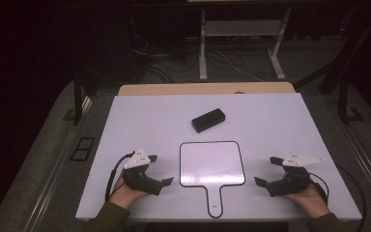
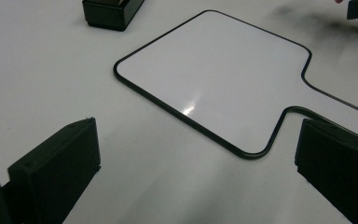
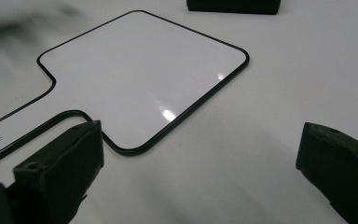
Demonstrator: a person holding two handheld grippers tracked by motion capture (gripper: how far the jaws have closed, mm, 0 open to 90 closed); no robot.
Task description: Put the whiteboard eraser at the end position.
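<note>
On the white rectangular surface (image 1: 125, 125), a small paddle-shaped whiteboard with a thin black rim and a short handle (image 1: 212, 164) lies flat near the person's edge, its handle pointing toward that edge. Just left of the whiteboard, the left gripper (image 1: 160, 170) sits low over the surface, held in the person's left hand (image 1: 125, 193), its fingers (image 1: 166, 181) spread wide and holding nothing. Just right of the whiteboard, the right gripper (image 1: 266, 170) mirrors it in the right hand (image 1: 311, 197), its fingers (image 1: 261, 182) likewise spread apart and empty. Both grippers aim inward at the whiteboard without touching it.

Beyond the whiteboard, toward the far side of the surface and well apart from both grippers, a black rectangular block-shaped eraser (image 1: 208, 120) lies at a slant.

From the left gripper view, the whiteboard (image 2: 214, 74) lies ahead of the open fingers (image 2: 56, 172), with the eraser (image 2: 112, 11) past its far corner. From the right gripper view, the whiteboard (image 3: 140, 70) lies ahead and to the left, a glare spot on its glossy face.
</note>
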